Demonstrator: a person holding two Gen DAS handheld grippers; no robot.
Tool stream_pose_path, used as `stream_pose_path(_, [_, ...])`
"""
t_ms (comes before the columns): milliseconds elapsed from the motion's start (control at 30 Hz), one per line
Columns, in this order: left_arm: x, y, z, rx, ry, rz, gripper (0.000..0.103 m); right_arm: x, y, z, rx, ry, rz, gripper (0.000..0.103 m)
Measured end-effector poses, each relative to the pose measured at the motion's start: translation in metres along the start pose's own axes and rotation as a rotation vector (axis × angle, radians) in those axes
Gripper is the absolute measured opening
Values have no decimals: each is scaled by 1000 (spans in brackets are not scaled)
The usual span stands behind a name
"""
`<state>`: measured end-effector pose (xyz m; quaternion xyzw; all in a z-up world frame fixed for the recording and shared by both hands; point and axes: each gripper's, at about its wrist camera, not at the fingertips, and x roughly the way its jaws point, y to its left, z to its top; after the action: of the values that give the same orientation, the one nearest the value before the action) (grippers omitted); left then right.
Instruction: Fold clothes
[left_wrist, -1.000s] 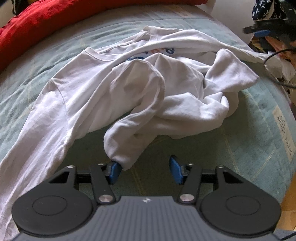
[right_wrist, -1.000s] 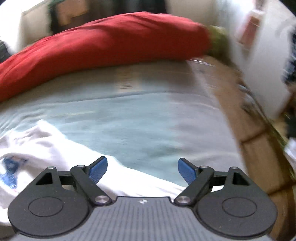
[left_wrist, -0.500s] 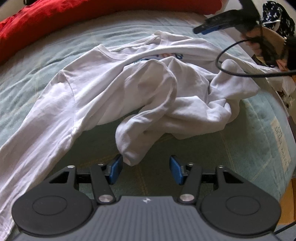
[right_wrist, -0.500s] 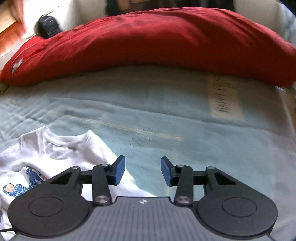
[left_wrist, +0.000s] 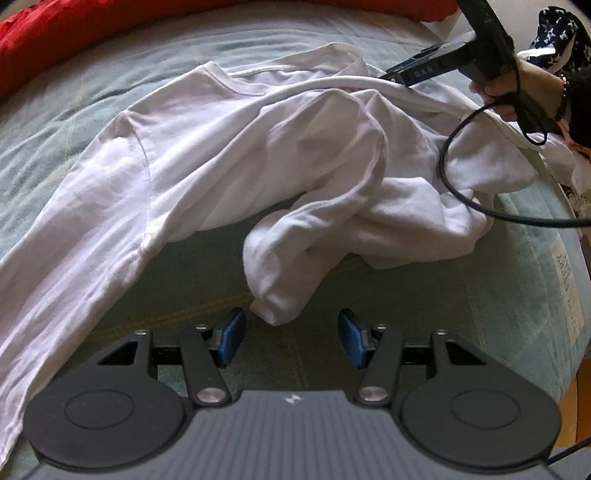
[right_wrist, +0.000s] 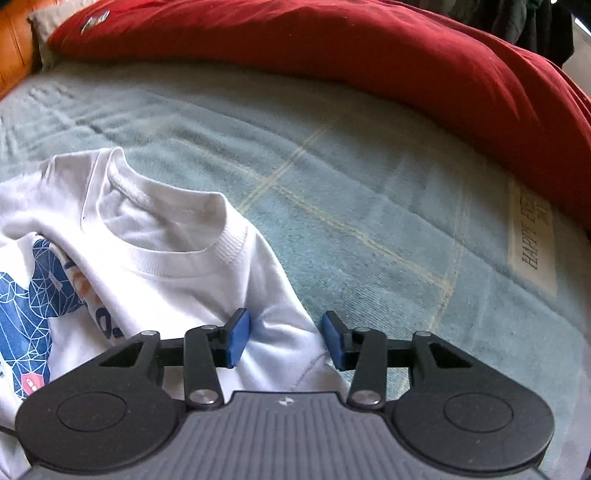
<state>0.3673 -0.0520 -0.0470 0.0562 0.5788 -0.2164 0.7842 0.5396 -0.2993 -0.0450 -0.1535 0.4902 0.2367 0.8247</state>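
From the left wrist, the white shirt (left_wrist: 207, 155) lies rumpled on a pale green blanket (left_wrist: 498, 295), with one bunched fold ending just ahead of the left gripper (left_wrist: 291, 341). Its jaws stand apart with nothing between the blue pads. A cloth label (left_wrist: 565, 280) on the blanket carries print too skewed to read. At upper right a hand (left_wrist: 524, 88) holds the right gripper (left_wrist: 397, 75), marked "DAS", low over the shirt; a black cable (left_wrist: 448, 173) loops across the cloth.

From the right wrist, the right gripper's jaws have just been closing; the shirt's shoulder lies between them, pads not yet pressing. The collar (right_wrist: 166, 236) sits ahead, a blue print (right_wrist: 26, 295) at left. The label reads "HAPPY". A red duvet (right_wrist: 369, 55) lies behind.
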Motion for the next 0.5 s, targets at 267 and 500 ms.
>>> stream_pose_path(267, [0,5,5,-5,-6,-7,55,-18,14,25,-104,-53,-127,10])
stream_pose_path(500, [0,7,7,-14,-20,-4,56,17,1,56,-89,-47,-168,12])
